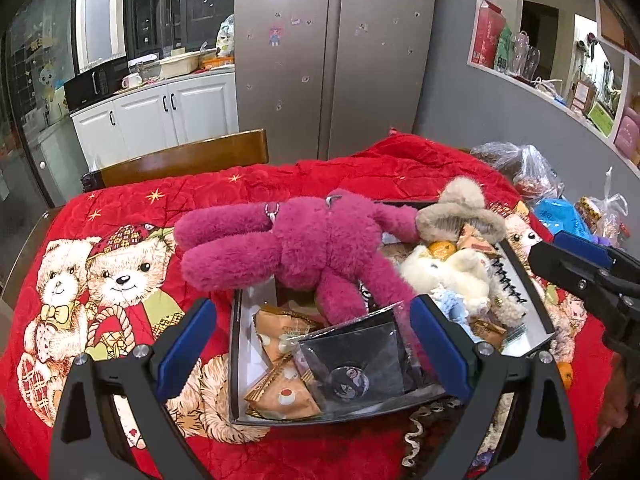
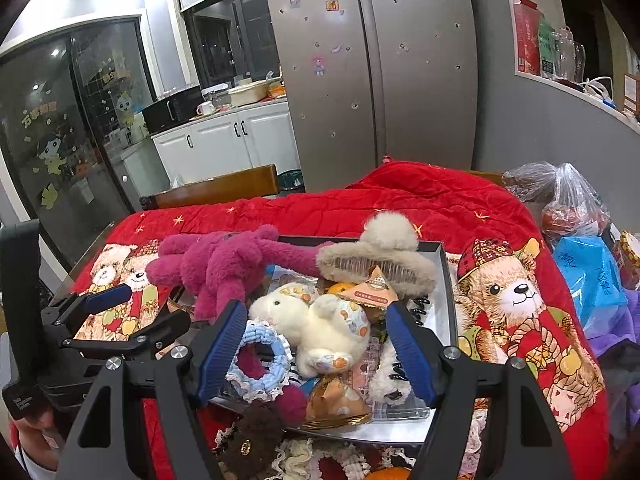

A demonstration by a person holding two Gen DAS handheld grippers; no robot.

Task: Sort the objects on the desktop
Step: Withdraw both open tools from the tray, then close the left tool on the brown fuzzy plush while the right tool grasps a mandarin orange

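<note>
A shallow black-rimmed box [image 1: 237, 360] [image 2: 449, 280] sits on a red bear-print quilt [image 1: 132, 216], piled with items. A magenta plush [image 1: 304, 248] [image 2: 224, 264] sprawls over its far left side. A beige fluffy hair claw [image 1: 460, 212] [image 2: 376, 256] lies beside a white plush [image 1: 448, 272] [image 2: 320, 324]. My left gripper [image 1: 314, 346] hangs open over orange snack packets [image 1: 284, 392] and a dark clear pouch [image 1: 356, 360]. My right gripper [image 2: 316, 352] is open above the white plush and a blue scrunchie [image 2: 260, 356], with its pads off both.
A wooden chair back [image 1: 188, 156] stands behind the table. Plastic bags [image 2: 576, 208] and a blue bag [image 2: 592, 276] crowd the right edge. A brown fluffy piece [image 2: 252, 436] and knitted bits lie in front of the box. A fridge [image 1: 332, 60] and cabinets stand behind.
</note>
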